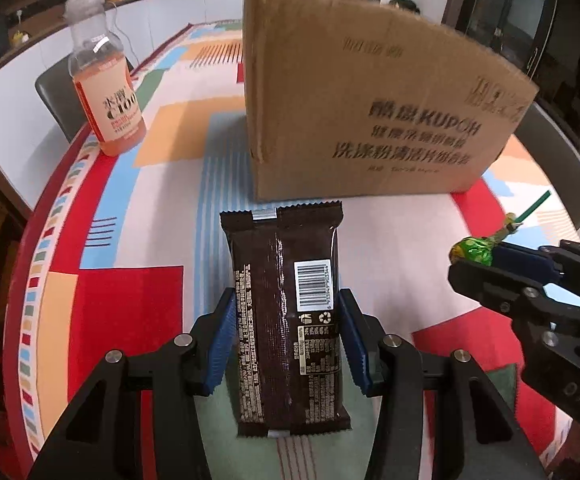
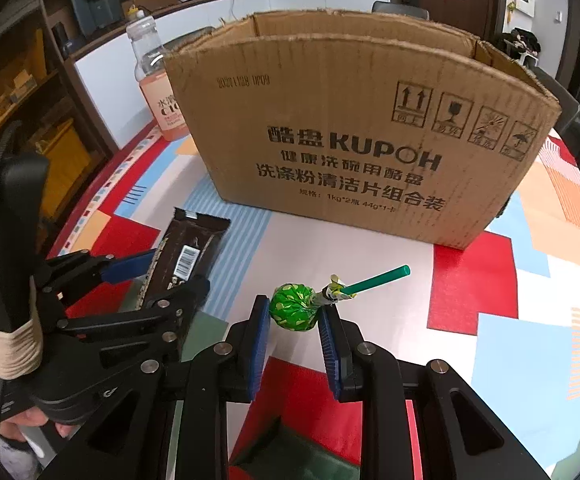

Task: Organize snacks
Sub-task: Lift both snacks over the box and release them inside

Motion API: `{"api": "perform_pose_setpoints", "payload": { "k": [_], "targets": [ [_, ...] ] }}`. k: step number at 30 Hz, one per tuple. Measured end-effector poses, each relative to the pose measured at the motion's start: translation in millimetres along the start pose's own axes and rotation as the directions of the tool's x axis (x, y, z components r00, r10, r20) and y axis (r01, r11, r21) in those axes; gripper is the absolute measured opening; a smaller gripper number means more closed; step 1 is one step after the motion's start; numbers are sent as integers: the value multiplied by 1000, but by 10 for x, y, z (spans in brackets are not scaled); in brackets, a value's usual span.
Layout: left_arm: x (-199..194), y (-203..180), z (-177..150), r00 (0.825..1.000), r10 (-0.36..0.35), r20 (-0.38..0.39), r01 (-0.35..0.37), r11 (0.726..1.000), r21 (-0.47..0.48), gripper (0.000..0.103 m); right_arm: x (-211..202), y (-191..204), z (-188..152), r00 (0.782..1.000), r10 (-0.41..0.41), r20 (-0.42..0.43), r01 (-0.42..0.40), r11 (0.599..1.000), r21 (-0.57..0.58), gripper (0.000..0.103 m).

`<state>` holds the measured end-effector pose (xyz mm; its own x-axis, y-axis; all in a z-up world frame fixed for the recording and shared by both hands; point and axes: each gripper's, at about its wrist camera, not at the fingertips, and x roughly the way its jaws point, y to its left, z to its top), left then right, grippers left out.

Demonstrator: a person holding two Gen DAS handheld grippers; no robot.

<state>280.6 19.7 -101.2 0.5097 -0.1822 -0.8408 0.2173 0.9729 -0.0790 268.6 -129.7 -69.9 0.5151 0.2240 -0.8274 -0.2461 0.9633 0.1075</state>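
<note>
My left gripper [image 1: 288, 312] is shut on a dark brown snack packet [image 1: 286, 312] with a barcode, holding it by its long sides above the table. It also shows in the right wrist view [image 2: 188, 258]. My right gripper [image 2: 294, 316] is shut on a green-wrapped lollipop [image 2: 292, 306] with a green stick [image 2: 378, 280]; it shows at the right of the left wrist view [image 1: 474, 254]. An open cardboard box [image 2: 354, 140] printed KUPOH stands just beyond both grippers [image 1: 362, 112].
A bottle of orange drink [image 1: 104, 92] stands left of the box, near the table's left edge. The table has a colourful patterned cloth [image 2: 490, 340]. Dark chairs [image 1: 56, 100] and a counter lie beyond the table.
</note>
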Motion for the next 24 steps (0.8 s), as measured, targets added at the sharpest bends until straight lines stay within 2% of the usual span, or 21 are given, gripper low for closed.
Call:
{"api": "perform_pose_setpoints", "payload": {
  "k": [6,11,24],
  "targets": [
    [-351,-82,24,997,-13,81,12,1000,11,48,-275,-66,-8,998,5,57,-6,1000,16,26],
    [-642,-148,112,987,-27,157,24,1000,20,48,-526,-105,39,992,0,122,-4,1000,29,26],
    [-1191,-328,520,944,-54,326,32,997,74,48,-1060,-167,293,956,-23,293,15,999,29,26]
  ]
}}
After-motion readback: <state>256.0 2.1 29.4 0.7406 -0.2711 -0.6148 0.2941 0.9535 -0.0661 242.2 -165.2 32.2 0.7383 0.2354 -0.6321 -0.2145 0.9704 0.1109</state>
